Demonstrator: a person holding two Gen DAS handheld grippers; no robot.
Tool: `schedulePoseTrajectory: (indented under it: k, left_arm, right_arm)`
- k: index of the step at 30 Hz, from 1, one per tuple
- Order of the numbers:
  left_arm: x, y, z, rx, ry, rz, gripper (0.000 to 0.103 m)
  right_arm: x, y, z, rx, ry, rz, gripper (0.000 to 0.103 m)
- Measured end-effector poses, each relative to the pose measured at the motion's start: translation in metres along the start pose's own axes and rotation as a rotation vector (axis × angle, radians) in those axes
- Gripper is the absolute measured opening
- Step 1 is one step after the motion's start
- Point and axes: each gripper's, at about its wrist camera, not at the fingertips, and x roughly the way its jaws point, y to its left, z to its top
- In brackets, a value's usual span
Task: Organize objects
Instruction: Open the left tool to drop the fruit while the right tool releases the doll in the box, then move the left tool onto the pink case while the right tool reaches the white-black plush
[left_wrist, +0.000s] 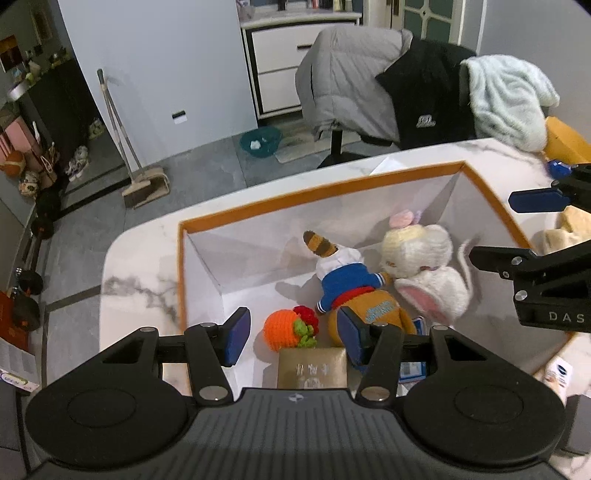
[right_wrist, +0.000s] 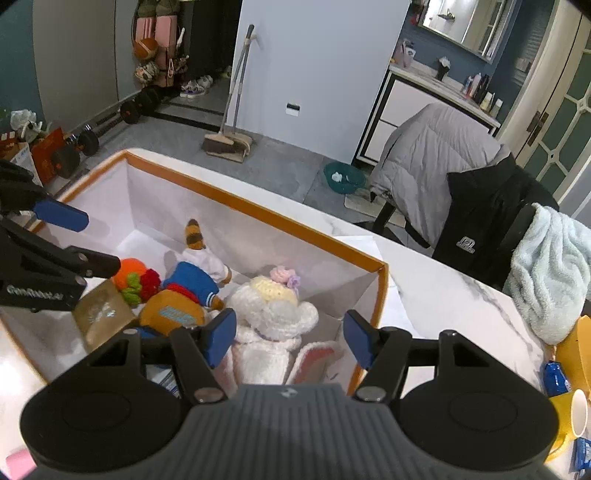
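Four things already lie in our box: a white mouse, a brown doll, an orange knit fruit and a tan packet. We hold the left gripper and right gripper above them, jaws parted, nothing between the pads. We judge one drop finished. Next we need another loose item from the table, perhaps the blue packet by the yellow cup.
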Motion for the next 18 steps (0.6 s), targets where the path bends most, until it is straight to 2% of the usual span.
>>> schedulePoseTrajectory:
  k: [9,14,18]
  left_arm:
    - [-0.06,0.005,-0.022,0.0,-0.082,-0.035,0.061]
    - [-0.082,0.008,-0.044,-0.01,-0.107,-0.074,0.061]
    - [-0.098,0.01,-0.064,-0.037,-0.133,-0.134,0.061]
  right_arm:
    - [-0.072,0.01,-0.02,-0.035,-0.079,0.043,0.066]
    - [-0.102,0.02,-0.041,-0.072,-0.104,0.067,0.067]
    - [-0.121,0.031,-0.058,-0.104,-0.112,0.094,0.067]
